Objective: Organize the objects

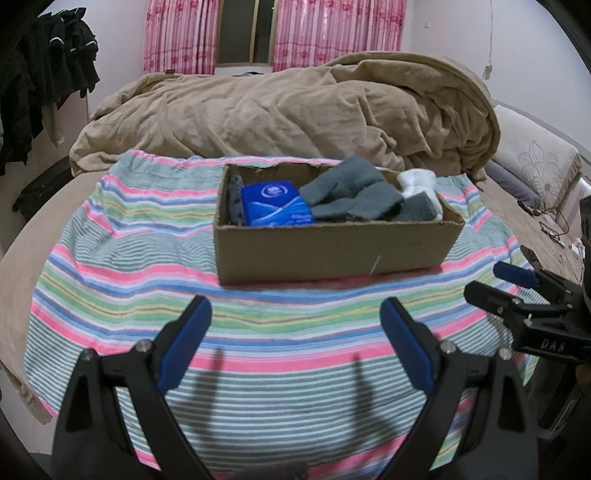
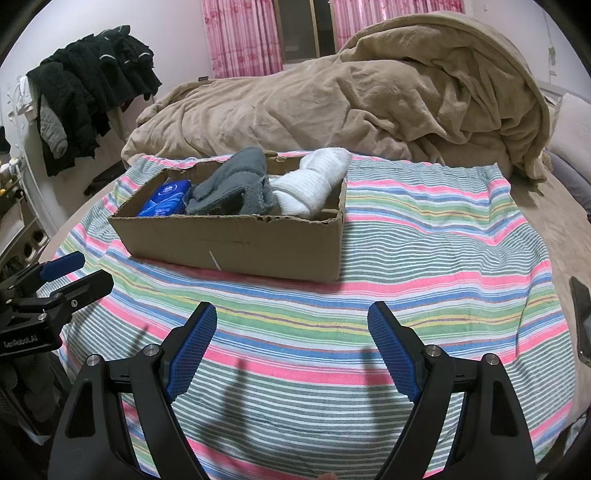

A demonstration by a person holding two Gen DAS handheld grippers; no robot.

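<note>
A cardboard box (image 1: 332, 251) (image 2: 236, 247) stands on a striped cloth (image 1: 147, 280) (image 2: 424, 258) on the bed. In it lie a blue packet (image 1: 275, 206) (image 2: 166, 197), grey folded socks (image 1: 351, 195) (image 2: 232, 184) and a white rolled cloth (image 1: 415, 182) (image 2: 314, 184). My left gripper (image 1: 295, 314) is open and empty, held above the cloth in front of the box. My right gripper (image 2: 291, 317) is open and empty, also in front of the box. Each gripper shows at the edge of the other's view: the right one (image 1: 491, 280) and the left one (image 2: 85, 269).
A crumpled tan blanket (image 1: 295, 114) (image 2: 351, 96) lies behind the box. Dark clothes (image 1: 44, 74) (image 2: 92, 85) hang at the left. A dark phone (image 2: 581, 317) lies on the bed at the right. Pink curtains (image 1: 332, 33) hang at the back.
</note>
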